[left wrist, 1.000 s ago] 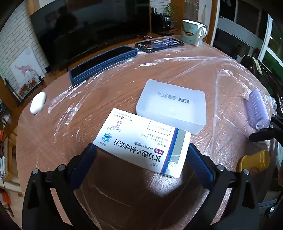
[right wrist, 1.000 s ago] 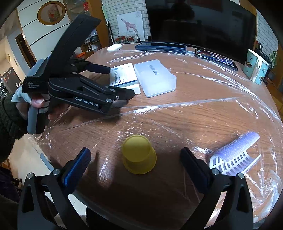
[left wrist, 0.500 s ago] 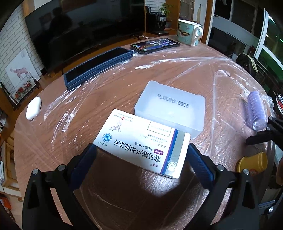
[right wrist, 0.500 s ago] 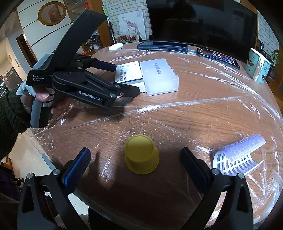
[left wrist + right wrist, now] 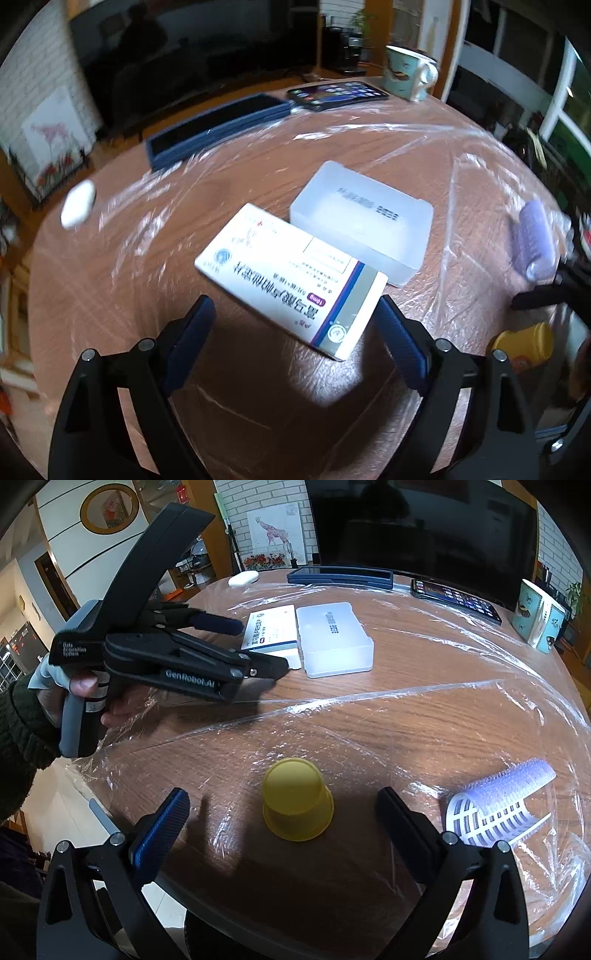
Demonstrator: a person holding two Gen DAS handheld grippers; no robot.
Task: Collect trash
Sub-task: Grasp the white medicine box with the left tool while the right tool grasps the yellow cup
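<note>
Round wooden table (image 5: 424, 716) under clear plastic film (image 5: 369, 698)

Left gripper (image 5: 295, 321) closing, pads not yet pressing; right gripper (image 5: 282, 818) agape.

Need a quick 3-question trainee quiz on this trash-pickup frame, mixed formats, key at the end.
1. True or false: the white medicine box lies between the closing fingers of the left tongs.
2. Multiple choice: what sits in front of the right tongs? A) a mug B) an upside-down yellow cup C) a phone
3. Fill in: the medicine box lies right beside a frosted plastic ____.

Key: 1 true, the box sits in the gap and the pads do not yet press it; 2 B; 3 case.
</note>
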